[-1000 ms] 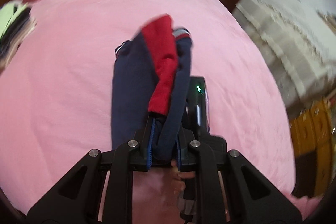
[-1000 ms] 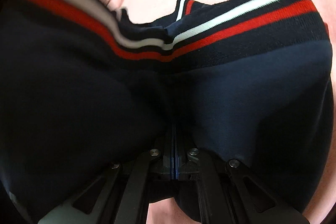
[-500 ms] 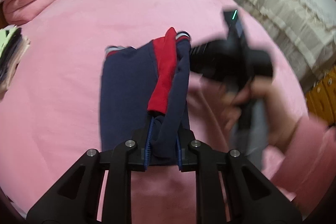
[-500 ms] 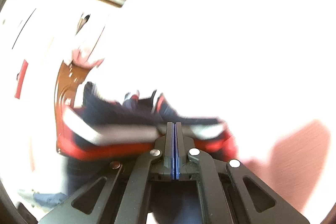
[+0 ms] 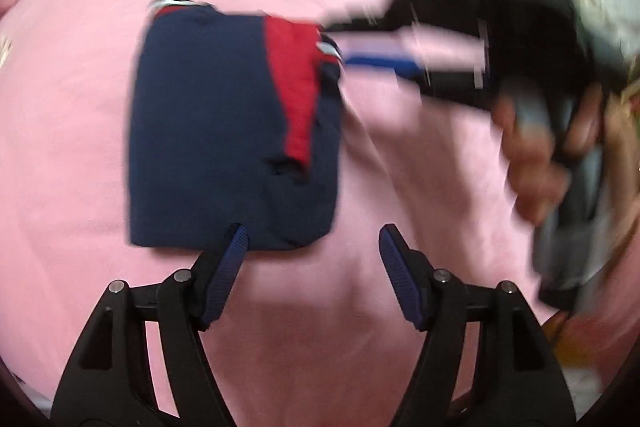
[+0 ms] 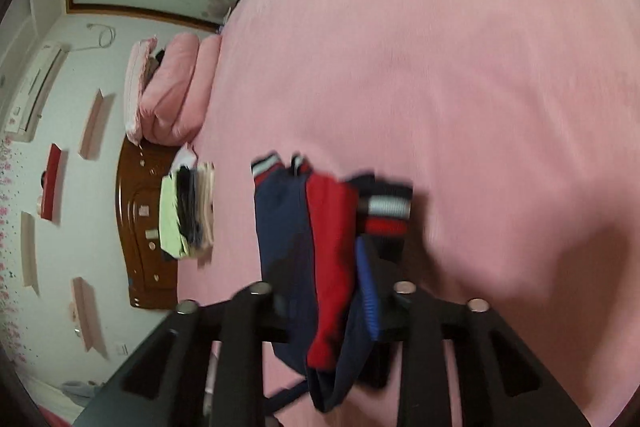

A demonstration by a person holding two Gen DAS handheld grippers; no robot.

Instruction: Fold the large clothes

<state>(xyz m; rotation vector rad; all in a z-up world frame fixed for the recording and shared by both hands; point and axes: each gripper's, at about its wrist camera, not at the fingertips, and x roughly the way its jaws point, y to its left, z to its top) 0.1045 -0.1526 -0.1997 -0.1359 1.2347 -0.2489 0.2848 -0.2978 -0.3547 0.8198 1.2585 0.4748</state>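
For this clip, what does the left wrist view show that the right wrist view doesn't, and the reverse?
Left wrist only: the whole right gripper, blurred, in the person's hand, reaching the far right corner of the garment; the left gripper open, just off the near edge.

Right wrist only: a stack of folded clothes, pink pillows, the wooden headboard, and wall shelves.

Both: the folded navy and red garment lying on the pink bedspread. Whether the right gripper is pinching it, blur hides.
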